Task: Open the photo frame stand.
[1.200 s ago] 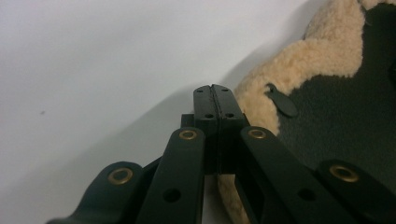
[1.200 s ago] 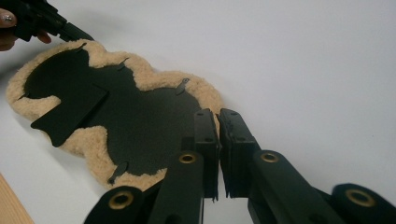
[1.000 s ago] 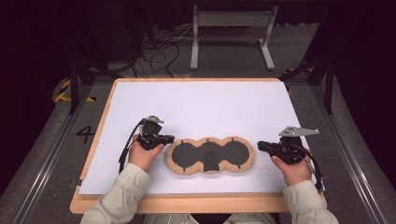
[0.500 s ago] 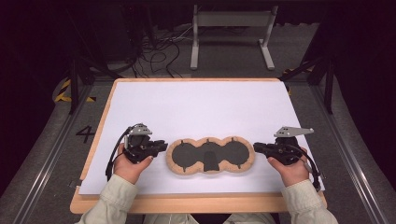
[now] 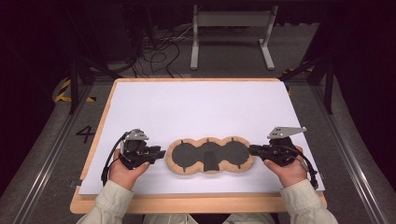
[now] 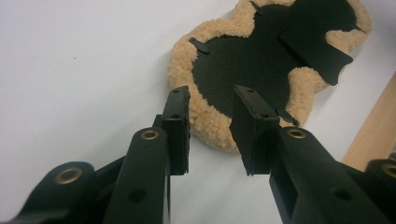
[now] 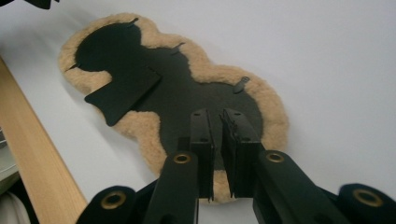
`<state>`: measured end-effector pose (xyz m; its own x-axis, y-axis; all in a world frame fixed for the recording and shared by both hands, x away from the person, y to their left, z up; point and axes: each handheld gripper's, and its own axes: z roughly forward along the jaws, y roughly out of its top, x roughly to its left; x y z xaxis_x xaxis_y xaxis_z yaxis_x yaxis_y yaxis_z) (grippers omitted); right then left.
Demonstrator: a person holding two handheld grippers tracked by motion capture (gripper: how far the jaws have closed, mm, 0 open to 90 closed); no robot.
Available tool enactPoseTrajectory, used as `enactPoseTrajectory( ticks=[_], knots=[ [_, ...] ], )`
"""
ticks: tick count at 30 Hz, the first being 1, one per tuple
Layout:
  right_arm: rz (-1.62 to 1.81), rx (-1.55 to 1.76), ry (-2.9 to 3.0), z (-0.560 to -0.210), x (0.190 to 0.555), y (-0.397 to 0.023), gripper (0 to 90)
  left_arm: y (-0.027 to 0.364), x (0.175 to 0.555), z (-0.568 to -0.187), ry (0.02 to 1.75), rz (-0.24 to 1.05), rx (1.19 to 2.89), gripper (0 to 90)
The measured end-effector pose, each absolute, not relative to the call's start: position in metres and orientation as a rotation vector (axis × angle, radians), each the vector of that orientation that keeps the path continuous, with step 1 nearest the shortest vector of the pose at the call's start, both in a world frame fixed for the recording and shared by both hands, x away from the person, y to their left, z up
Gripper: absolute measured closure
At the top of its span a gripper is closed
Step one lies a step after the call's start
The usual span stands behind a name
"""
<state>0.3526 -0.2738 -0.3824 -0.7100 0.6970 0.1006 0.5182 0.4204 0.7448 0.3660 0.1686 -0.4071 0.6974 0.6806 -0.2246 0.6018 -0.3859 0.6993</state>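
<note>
You will find one legible marking: a dark numeral "4" (image 5: pixel 85 134) painted on the grey floor, just left of the tabletop (image 5: pixel 196 203) as the high view shows it. Farther back on that floor, yellow-and-black hazard striping (image 5: pixel 65 91) lies near the stand legs at the left; it carries no wording. No text, label, brand or number can be read on the white sheet (image 5: pixel 196 107) covering the tabletop, and nothing legible appears in your left gripper view or right gripper view.
</note>
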Motion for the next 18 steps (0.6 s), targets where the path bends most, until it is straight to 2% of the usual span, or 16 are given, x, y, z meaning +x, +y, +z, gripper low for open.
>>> enactPoseTrajectory(
  ticks=[12, 18],
  knots=[
    [1.112, 0.89, 2.619, -0.389, 0.343, -0.232, 89.9, 0.176, 0.365, -0.411, 0.977, 0.113, 2.047, 64.4],
    [1.06, 0.833, 2.699, -0.399, 0.338, -0.212, 90.0, 0.178, 0.364, -0.413, 0.98, 0.122, 2.025, 63.3]
  ],
)
